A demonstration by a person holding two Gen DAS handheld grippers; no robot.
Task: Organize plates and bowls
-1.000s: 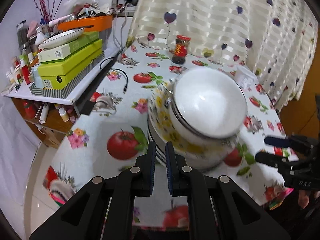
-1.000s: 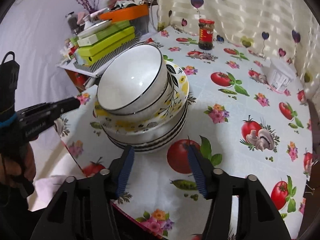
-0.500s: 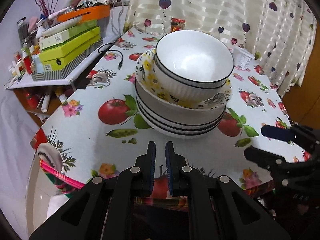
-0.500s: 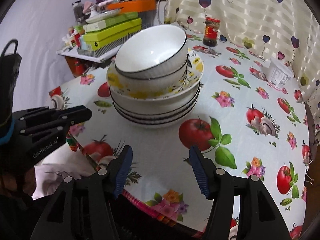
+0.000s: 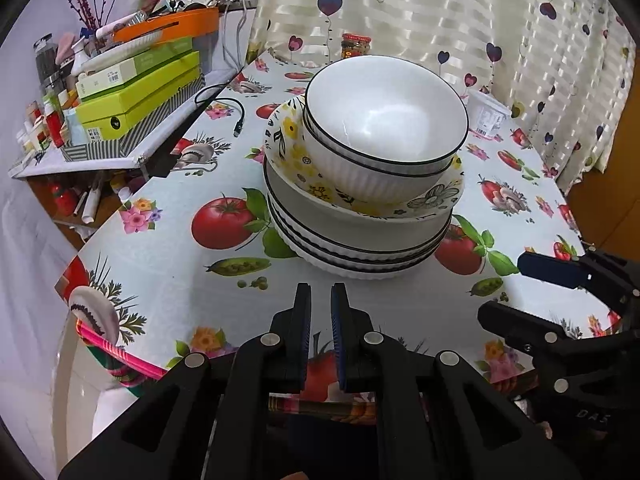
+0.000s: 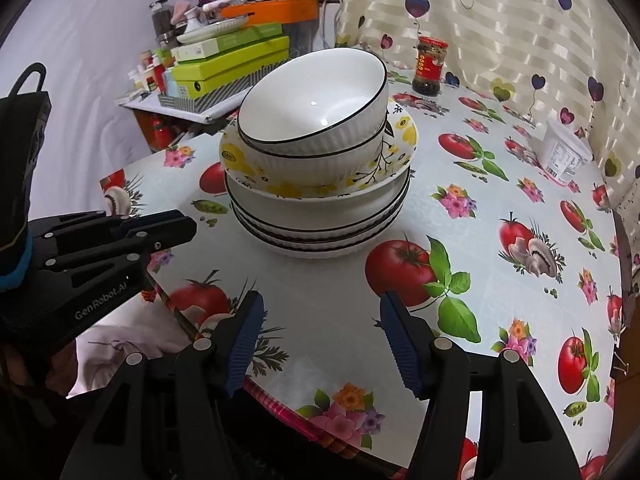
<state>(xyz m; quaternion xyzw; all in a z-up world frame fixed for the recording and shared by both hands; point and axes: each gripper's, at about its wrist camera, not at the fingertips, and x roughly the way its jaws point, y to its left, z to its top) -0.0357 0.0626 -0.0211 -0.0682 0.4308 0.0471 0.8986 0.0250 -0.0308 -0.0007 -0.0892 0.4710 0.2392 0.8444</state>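
Setting: a worktop (image 6: 500,208) under an oilcloth printed with tomatoes, mushrooms and flowers, a heart-patterned curtain (image 5: 500,32) along its far edge. Landmark: the stack of dishes (image 5: 362,184), standing near the front edge of the worktop. Stack, bottom to top: several black-rimmed white plates (image 6: 320,236), broadest pieces lowest so the pile sits steady; a plate with yellow flowers (image 6: 320,182) on them; two nested white bowls (image 5: 384,136) on that, the upper one tilted, not seated level in the one beneath. Behind the stack: a red-lidded jar (image 6: 430,66). Behind and to the right of it: a white tub (image 6: 564,156). Left of it, off the worktop: a side shelf (image 5: 120,152) bearing green boxes (image 5: 140,96) and an orange tray (image 5: 168,28), with a black cable (image 5: 234,114) trailing toward the stack. Left gripper (image 5: 321,312): in front of the stack, apart from it, jaws drawn nearly together on nothing. Right gripper (image 6: 320,336): also in front of the stack, apart from it, jaws spread wide, empty. Judgement: stacking looks complete, both tools standing clear; the tilted top bowl is the one weak point.
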